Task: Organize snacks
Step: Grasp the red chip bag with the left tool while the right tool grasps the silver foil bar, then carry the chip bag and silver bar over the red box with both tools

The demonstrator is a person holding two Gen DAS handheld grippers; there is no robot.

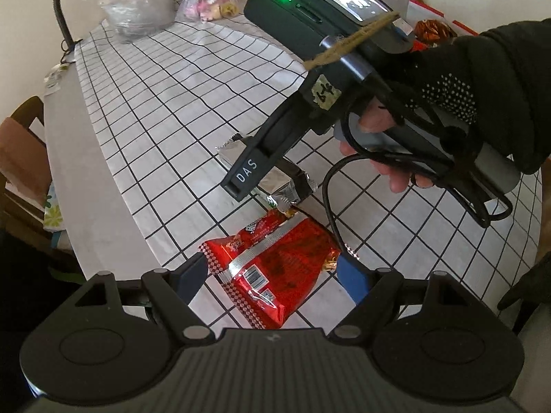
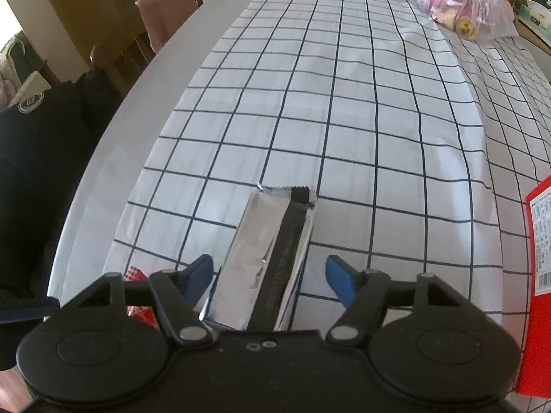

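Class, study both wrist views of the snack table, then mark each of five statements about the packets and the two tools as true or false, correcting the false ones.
1. The red snack packet lies between the left tool's fingers. True.
2. The silver packet stands upright on its end. False: it lies flat on the checked tablecloth.
3. The right tool straddles the silver packet. True, with a gap still showing at its right finger.
4. The tablecloth is plain white. False: it carries a dark grid of lines.
5. The pink plastic bag sits beside the red packet. False: it lies at the table's far end.
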